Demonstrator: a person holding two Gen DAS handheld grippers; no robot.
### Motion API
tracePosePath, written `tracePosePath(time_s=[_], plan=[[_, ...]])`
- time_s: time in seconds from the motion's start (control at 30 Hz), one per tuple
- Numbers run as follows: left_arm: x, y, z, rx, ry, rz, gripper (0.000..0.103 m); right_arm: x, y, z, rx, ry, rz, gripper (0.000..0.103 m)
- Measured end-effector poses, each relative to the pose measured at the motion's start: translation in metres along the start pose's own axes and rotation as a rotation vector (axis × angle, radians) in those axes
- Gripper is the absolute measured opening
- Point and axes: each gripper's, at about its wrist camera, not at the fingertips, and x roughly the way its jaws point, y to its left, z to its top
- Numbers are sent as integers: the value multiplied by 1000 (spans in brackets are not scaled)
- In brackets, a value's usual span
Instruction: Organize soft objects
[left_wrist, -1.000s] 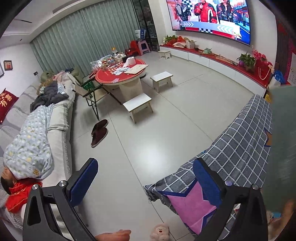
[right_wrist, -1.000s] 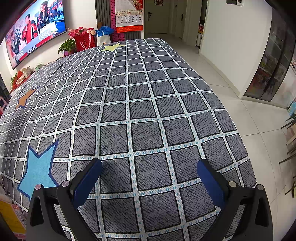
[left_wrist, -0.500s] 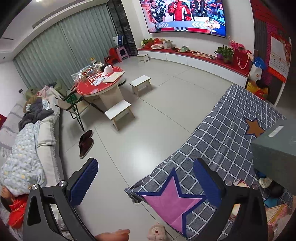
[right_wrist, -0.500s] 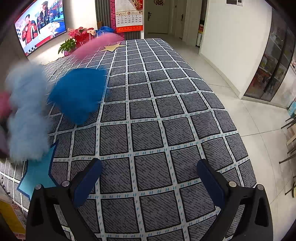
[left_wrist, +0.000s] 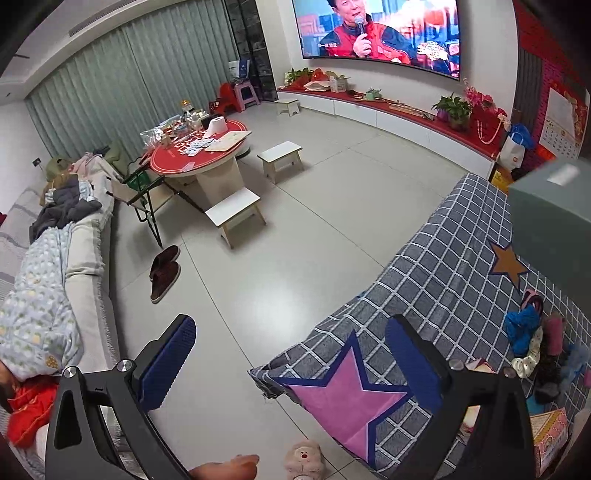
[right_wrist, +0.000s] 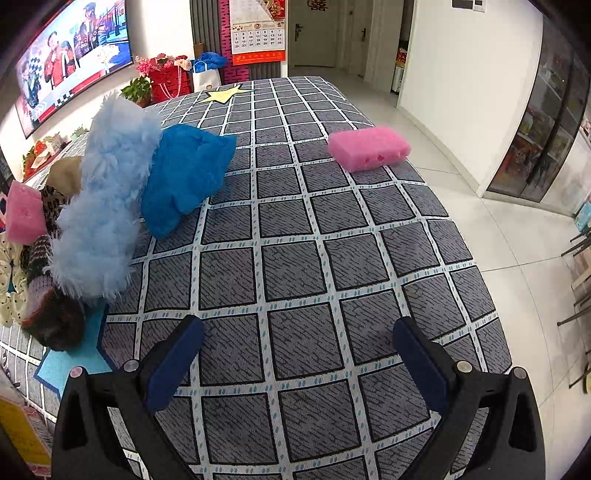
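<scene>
A heap of soft things lies on the checked grey tablecloth (right_wrist: 295, 266) at the left of the right wrist view: a fluffy light-blue piece (right_wrist: 107, 199), a blue cloth (right_wrist: 184, 177), a pink sponge (right_wrist: 24, 214), dark knitted pieces (right_wrist: 51, 314) and a dotted cream scrunchie (right_wrist: 7, 288). A second pink sponge (right_wrist: 369, 147) lies apart at the far right. My right gripper (right_wrist: 297, 362) is open and empty above the near cloth. My left gripper (left_wrist: 290, 362) is open and empty at the table's corner; the heap (left_wrist: 535, 343) shows at its right.
A grey-green box (left_wrist: 550, 221) hangs at the right edge over the table. A small plush bear (left_wrist: 304, 458) is below the left gripper. Beyond lie tiled floor, white stools (left_wrist: 236, 214), slippers (left_wrist: 164, 269), a red round table (left_wrist: 199, 151) and a sofa (left_wrist: 55, 266).
Soft things fell out of the box onto the cloth and now lie still; one pink sponge landed far right. The left gripper's view swung further toward the table.
</scene>
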Motion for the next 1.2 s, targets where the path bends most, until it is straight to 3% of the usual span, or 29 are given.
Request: tracePosePath(time_s=[0.23,0.37,0.53,0.7,0.83,0.97,1.2], plan=[[1,41,6,-14,-37,-5,103,0,-1,0,0,0,0,103],[1,36,2,51,-4,-34,103,0,-1,0,0,0,0,103],[-10,-18,-10,206,17,-176,103,0,-1,0,0,0,0,103],[-29,-83,-12,262,33,-337,103,0,-1,0,1,0,0,103],[-47,-156,-25,329,65,-448,103,0,-1,0,1,0,1,103],[-56,-213,-41,367,87,-420,103,0,-1,0,1,0,1,103],[-46,-272,-46,290,122,-294,103,0,-1,0,1,0,1,103]])
